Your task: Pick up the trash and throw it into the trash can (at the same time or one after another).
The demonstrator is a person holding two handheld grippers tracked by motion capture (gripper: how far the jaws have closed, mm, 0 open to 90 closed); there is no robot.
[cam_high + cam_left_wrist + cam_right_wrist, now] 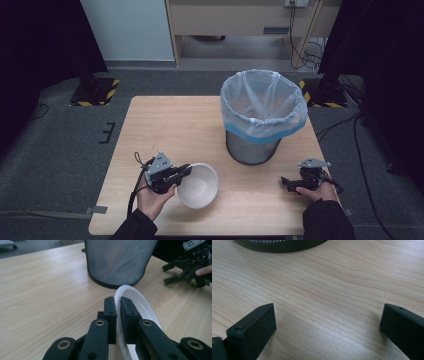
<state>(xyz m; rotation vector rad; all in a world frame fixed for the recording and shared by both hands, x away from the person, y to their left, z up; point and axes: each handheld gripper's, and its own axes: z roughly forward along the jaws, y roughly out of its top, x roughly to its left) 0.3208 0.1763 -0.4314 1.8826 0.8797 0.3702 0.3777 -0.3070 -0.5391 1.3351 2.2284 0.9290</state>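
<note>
Gripping now: the left gripper (pixel 186 171) has its jaws clamped on the white bowl's (pixel 199 185) rim, one jaw inside, one outside.
Left gripper view: the rim (pixel 130 290) runs between the two black pads, pinched tight.
Bowl position: near edge of the bench (pixel 165 120), at about seven o'clock from the bin, tilted in the grip, hollow facing up.
Left hand (pixel 156 197): wrapped under the gripper at the bench's near-left.
Right gripper (pixel 288 184): at five o'clock from the bin, near-right on the bench, held by the right hand (pixel 320 191).
Right jaws: spread wide, nothing between them but bare wood.
Bin (pixel 260 117): black mesh wastebasket with a clear liner folded over its rim, standing upright at the bench's far right, well apart from the bowl.
</note>
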